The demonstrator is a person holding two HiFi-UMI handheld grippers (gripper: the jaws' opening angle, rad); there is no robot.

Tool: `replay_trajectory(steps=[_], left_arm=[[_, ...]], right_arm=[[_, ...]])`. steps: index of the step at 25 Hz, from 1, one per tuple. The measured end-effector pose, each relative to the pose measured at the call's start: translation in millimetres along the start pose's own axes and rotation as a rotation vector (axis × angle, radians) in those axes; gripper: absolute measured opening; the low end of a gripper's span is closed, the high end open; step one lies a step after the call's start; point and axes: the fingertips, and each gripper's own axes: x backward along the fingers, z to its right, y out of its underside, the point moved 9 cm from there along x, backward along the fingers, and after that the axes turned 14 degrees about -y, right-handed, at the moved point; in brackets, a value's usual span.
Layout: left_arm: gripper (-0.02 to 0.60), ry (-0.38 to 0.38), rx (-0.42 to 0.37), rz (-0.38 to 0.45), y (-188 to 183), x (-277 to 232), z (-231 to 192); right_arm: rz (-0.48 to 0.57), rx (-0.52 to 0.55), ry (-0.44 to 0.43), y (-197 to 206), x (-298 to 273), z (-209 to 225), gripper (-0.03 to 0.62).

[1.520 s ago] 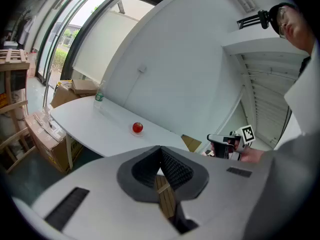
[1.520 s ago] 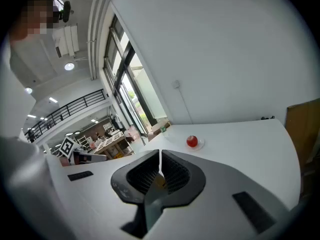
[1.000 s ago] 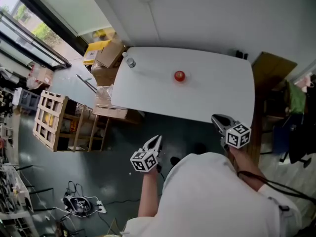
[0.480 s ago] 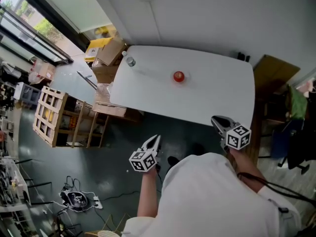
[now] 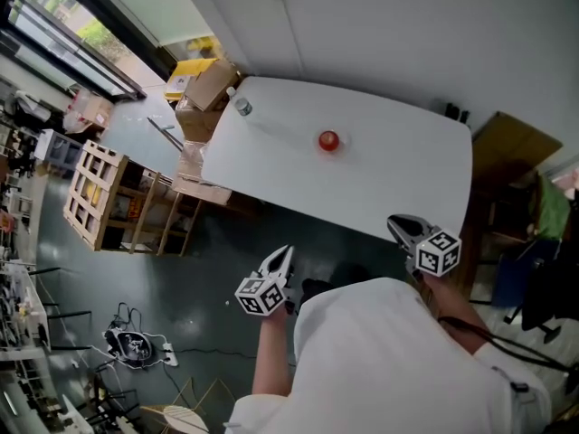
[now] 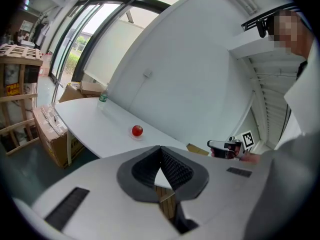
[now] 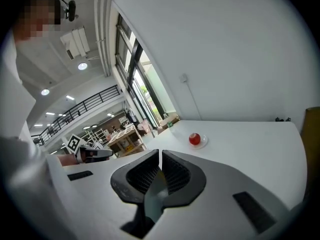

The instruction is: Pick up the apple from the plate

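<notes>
A red apple [image 5: 328, 139] sits on a small clear plate [image 5: 337, 147] near the far middle of a white table [image 5: 389, 179]. It also shows far ahead in the left gripper view as the apple [image 6: 137, 130], and in the right gripper view as the apple [image 7: 194, 139] on its plate [image 7: 202, 144]. My left gripper [image 5: 287, 257] hangs short of the table's near edge, shut, with nothing in it. My right gripper [image 5: 399, 222] is level with the table's near right edge, also shut and empty. Both are well away from the apple.
A clear bottle [image 5: 240, 106] stands at the table's far left corner. Cardboard boxes [image 5: 203, 93] and a wooden crate rack [image 5: 104, 206] lie left of the table. A brown cabinet [image 5: 507, 156] stands at the right. Cables [image 5: 136, 346] lie on the dark floor.
The view has shifted a little toward the table. Both grippers stay shut and have barely moved in the head view.
</notes>
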Motion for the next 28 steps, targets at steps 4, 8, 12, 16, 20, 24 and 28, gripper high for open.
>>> replay_trajectory(steps=[4,8,12,16,20,24,28], left_arm=[[0.002,-0.01,0.002,-0.007,-2,-4,-1],[0.002,0.015,0.005,-0.003,-14,-13,-5],[0.002,0.048,-0.024,-0.011,-32,-31,-15],[0.002,0.094,-0.051,-0.028,-53,-49,-26],[0.002,0.144,-0.076,-0.05,-78,-72,-38],[0.002,0.203,-0.118,-0.088,-100,-97,-51],[0.002,0.255,-0.183,-0.125,-121,-125,-62]], right_arm=[[-0.004,-0.009,-0.014,-1,-4,7,0.043],[0.003,-0.021,-0.013,-5,-12,9,0.043],[0.022,-0.026,-0.001,-8,-24,12,0.043],[0.052,-0.041,0.036,-15,-37,13,0.041],[0.077,-0.052,0.077,-25,-51,14,0.041],[0.099,-0.071,0.127,-29,-67,13,0.041],[0.122,-0.092,0.176,-33,-85,12,0.041]])
